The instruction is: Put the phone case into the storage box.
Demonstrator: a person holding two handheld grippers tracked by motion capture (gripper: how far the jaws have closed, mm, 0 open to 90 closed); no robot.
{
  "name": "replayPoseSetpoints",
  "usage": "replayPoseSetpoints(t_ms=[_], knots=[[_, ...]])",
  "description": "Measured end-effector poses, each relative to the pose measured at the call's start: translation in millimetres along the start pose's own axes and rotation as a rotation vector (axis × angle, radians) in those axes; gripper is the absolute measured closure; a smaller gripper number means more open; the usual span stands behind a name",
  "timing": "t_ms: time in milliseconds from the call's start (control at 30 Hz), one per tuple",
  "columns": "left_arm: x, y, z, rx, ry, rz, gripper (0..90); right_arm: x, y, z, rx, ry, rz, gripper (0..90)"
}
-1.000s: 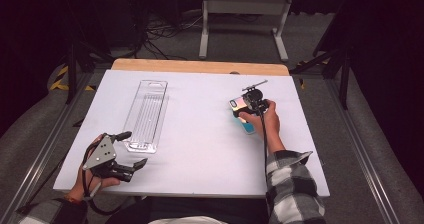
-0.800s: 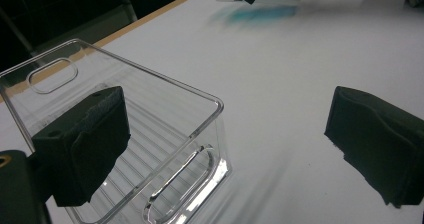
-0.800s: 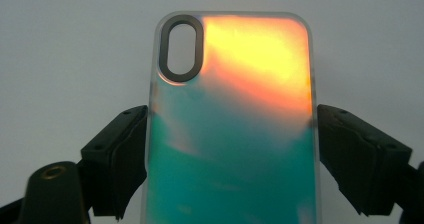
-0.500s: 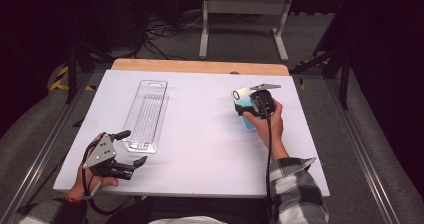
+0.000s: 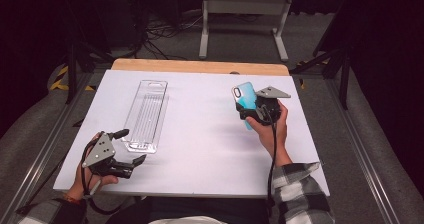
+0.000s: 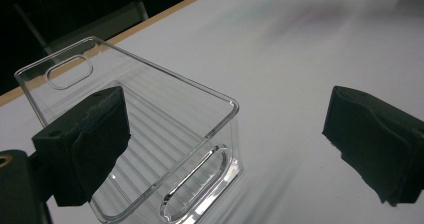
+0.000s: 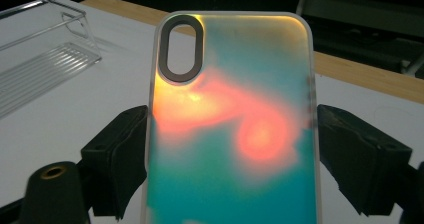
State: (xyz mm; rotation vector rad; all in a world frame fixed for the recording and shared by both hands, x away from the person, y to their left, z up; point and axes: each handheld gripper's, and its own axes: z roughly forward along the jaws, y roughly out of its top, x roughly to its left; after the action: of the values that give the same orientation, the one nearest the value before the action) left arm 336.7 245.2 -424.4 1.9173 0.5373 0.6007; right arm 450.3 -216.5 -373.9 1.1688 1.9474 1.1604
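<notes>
Phone case (image 5: pixel 245 101) clamped in the right gripper (image 5: pixel 252 111), lifted off the white table (image 5: pixel 200 109) at about 3 o'clock.

Teal with an orange-pink swirl and an oval camera cut-out, the phone case (image 7: pixel 232 124) stands upright between both pads, which press its long edges. At 10 o'clock on the table lies a clear plastic tray (image 5: pixel 146 115), long side running away from the person. At 7 o'clock the left gripper (image 5: pixel 127 149) rests on the table with its jaws wide apart and nothing between them, its left pad just in front of the clear plastic tray's (image 6: pixel 150 134) near end.
</notes>
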Motion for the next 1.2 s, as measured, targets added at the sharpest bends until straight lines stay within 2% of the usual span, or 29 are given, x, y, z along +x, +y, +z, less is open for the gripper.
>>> replayPoseSetpoints(t_ms=[133,267,367,600,833,933,1000,1033,1200], knots=[[2.5,0.3,0.0,0.001,0.012,-0.003,5.2,8.0,-1.3,-11.0,-0.047,-0.004,-0.026,17.3],[6.2,1.0,-1.9,-0.006,0.021,-0.018,5.6,18.4,-2.5,-18.0,-0.077,0.006,-0.049,17.3],[6.9,1.3,-2.4,-0.005,0.042,-0.019,6.1,29.0,-4.4,-20.6,-0.091,0.004,-0.076,17.4],[5.5,3.0,-2.4,-0.012,0.061,-0.033,8.6,54.1,-7.8,-27.5,-0.136,0.041,-0.127,17.3],[4.7,7.5,0.4,-0.025,0.037,-0.075,10.0,72.6,-10.2,-31.4,-0.165,0.079,-0.154,17.3],[3.1,14.6,3.8,-0.038,0.023,-0.094,10.8,80.8,-11.2,-32.6,-0.18,0.095,-0.172,17.3],[2.9,18.5,6.1,-0.052,0.03,-0.105,11.2,86.3,-11.8,-33.5,-0.186,0.103,-0.183,17.3],[2.1,20.6,7.5,-0.057,0.016,-0.119,11.2,88.6,-12.1,-33.8,-0.188,0.109,-0.187,17.3],[-2.2,32.7,16.2,-0.076,-0.001,-0.131,11.8,99.2,-12.8,-34.6,-0.207,0.12,-0.21,17.3]])
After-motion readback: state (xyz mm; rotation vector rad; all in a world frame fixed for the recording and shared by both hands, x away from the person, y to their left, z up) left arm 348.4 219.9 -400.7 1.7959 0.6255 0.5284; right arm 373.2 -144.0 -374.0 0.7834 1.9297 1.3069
